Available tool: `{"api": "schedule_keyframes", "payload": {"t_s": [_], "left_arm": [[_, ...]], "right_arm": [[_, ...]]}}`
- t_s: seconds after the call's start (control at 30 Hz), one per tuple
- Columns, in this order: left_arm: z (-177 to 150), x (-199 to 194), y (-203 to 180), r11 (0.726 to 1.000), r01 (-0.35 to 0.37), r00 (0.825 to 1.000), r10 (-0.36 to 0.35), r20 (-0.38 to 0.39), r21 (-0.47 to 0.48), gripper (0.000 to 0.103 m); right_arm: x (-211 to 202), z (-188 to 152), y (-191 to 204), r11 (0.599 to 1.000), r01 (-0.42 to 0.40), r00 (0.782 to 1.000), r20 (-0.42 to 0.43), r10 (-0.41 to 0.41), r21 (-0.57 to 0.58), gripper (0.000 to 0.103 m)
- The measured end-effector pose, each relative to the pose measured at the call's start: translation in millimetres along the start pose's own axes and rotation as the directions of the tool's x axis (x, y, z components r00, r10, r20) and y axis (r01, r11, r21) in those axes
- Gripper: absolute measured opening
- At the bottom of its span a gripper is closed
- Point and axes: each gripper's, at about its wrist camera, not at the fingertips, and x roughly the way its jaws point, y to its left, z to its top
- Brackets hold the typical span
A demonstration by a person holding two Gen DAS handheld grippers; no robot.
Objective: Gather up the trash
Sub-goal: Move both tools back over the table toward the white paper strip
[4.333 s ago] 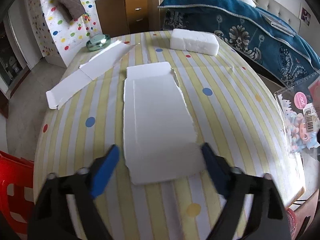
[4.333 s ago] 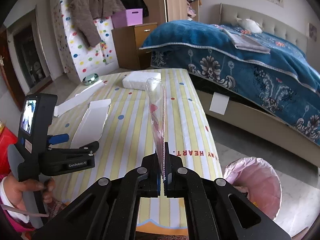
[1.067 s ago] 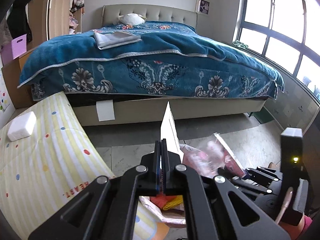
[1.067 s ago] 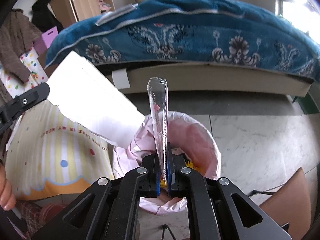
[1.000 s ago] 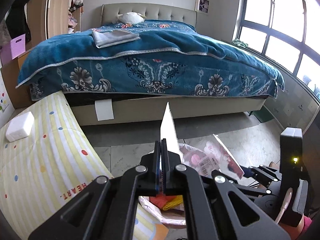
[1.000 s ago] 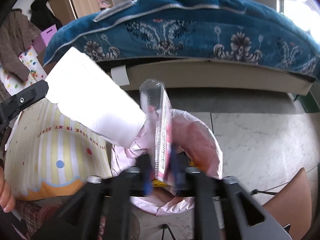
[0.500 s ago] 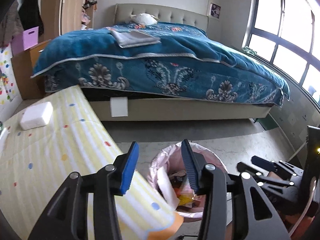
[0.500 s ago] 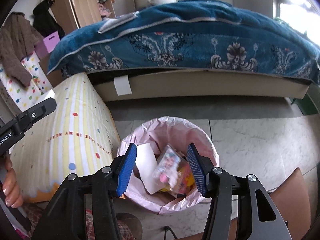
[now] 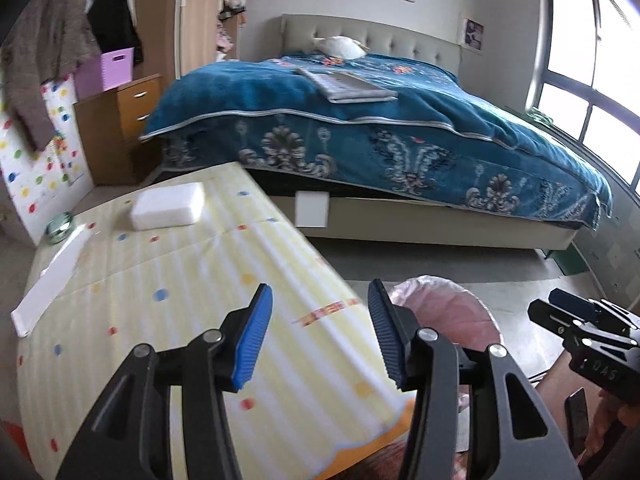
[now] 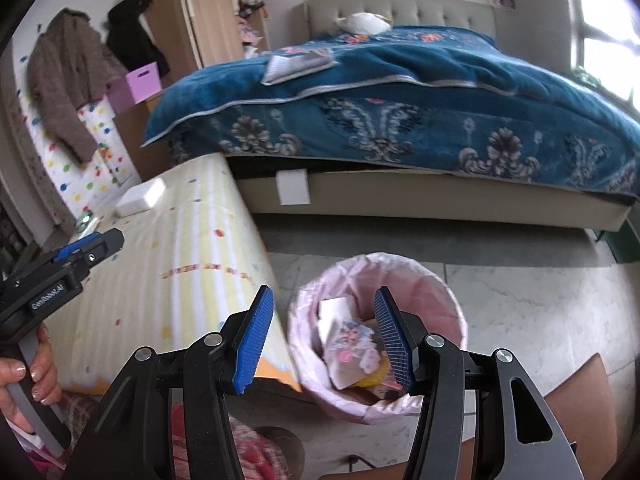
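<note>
A pink-lined bin [image 10: 424, 280] stands on the floor beside the table; in the left wrist view the bin [image 9: 460, 308] shows behind my right finger. Inside lie a white card piece [image 10: 334, 312] and a clear printed plastic package [image 10: 352, 344]. My right gripper [image 10: 323, 292] hangs open above the bin's near left side, with nothing between its blue pads. My left gripper [image 9: 319, 292] is over the table's corner, its jaws opening and empty. On the striped tablecloth [image 9: 180, 272] rest a white foam block [image 9: 168, 204] and a long white paper strip [image 9: 52, 276].
A bed with a blue blanket [image 9: 400, 140] runs along the far side of the floor gap. A small green round object [image 9: 59, 227] sits at the table's far left edge. A brown chair seat [image 10: 580, 392] is just right of the bin. A wooden nightstand [image 9: 120, 136] stands behind the table.
Both grippers opened: the white card and the plastic package dropped into the bin. Both views have since swung left toward the table, and the right gripper has risen.
</note>
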Motion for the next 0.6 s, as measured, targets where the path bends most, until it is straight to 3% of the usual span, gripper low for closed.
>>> {"api": "schedule_keyframes", "payload": {"t_s": [0.33,0.6], "left_arm": [[-14,-43,87,0.984,-0.146,0.989,0.149,0.02,-0.105,0.06],[-31,-61,182,0.923,-0.297,0.954,0.299,-0.029,-0.245,0.063]], "right_arm": [[-1,14,79,0.99,-0.077,0.996,0.028,0.081,-0.119,0.054],[15,26,149,0.969,-0.132,0.989,0.034,0.142,-0.21,0.054]]}}
